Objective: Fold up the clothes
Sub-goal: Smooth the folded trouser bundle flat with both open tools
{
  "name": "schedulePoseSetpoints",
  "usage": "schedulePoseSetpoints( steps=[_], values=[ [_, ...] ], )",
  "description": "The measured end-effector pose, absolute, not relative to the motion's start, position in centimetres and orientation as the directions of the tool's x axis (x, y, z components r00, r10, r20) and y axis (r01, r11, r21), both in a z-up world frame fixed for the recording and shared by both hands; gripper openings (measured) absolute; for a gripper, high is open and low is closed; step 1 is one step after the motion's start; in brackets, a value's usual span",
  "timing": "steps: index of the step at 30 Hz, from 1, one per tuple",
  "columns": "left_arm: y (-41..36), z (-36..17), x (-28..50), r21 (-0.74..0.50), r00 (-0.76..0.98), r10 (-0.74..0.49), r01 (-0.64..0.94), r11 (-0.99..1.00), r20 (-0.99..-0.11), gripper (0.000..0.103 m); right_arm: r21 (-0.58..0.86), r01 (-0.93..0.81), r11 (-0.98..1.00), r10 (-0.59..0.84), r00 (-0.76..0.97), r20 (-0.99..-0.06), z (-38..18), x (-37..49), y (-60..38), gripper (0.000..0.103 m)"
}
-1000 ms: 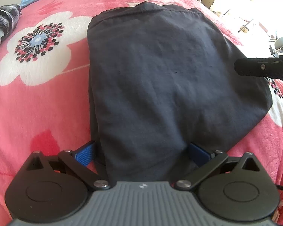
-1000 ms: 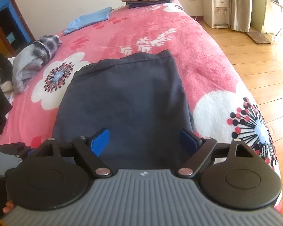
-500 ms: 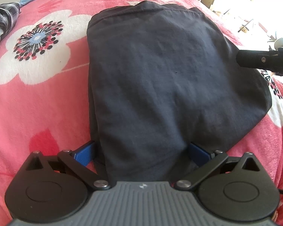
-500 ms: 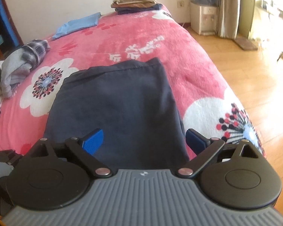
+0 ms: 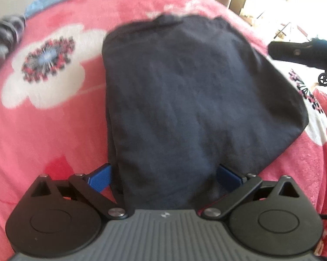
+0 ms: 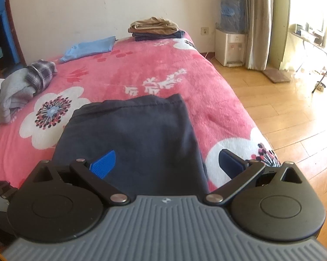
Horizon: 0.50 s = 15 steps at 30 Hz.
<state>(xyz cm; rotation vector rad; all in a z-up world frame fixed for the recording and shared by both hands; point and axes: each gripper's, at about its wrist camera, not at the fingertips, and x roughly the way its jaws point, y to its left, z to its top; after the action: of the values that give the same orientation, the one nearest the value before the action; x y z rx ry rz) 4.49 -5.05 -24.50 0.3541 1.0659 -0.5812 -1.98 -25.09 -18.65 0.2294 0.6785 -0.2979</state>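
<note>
The dark garment (image 5: 191,100) is spread flat on the pink flowered blanket (image 5: 54,134), and every place here is given from it. The left gripper (image 5: 163,174) is held low at its near edge, fingers spread wide, with the near hem lying between the blue pads (image 5: 101,175); nothing is clamped. The right gripper (image 6: 166,159) is held level above its near right corner, fingers parted and empty, one pad over the cloth and one over the blanket. Left of the garment a grey and plaid bundle (image 6: 24,84) is seen. Beyond it lie a light blue cloth (image 6: 89,47) and a folded stack (image 6: 155,29).
</note>
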Motion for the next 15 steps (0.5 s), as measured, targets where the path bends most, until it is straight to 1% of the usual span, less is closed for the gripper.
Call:
schedulePoseSetpoints(
  steps=[6, 9, 15],
  values=[
    [-5.7, -21.9, 3.5, 0.061, 0.483, -0.319, 0.62, 0.782, -0.815, 0.101, 0.134, 0.334, 0.933, -0.185, 0.763, -0.619, -18.1, -2.2, -25.2, 0.102],
    [-5.7, -21.5, 3.8, 0.069, 0.517, -0.33, 0.61, 0.79, -0.79, 0.101, 0.148, 0.333, 0.931, -0.179, 0.771, -0.611, -17.7, -2.3, -25.3, 0.102],
    [-5.5, -21.4, 3.9, 0.072, 0.531, -0.331, 0.601, 0.796, -0.78, 0.102, 0.167, 0.34, 0.926, -0.176, 0.777, -0.604, -17.5, -2.6, -25.5, 0.102]
  ],
)
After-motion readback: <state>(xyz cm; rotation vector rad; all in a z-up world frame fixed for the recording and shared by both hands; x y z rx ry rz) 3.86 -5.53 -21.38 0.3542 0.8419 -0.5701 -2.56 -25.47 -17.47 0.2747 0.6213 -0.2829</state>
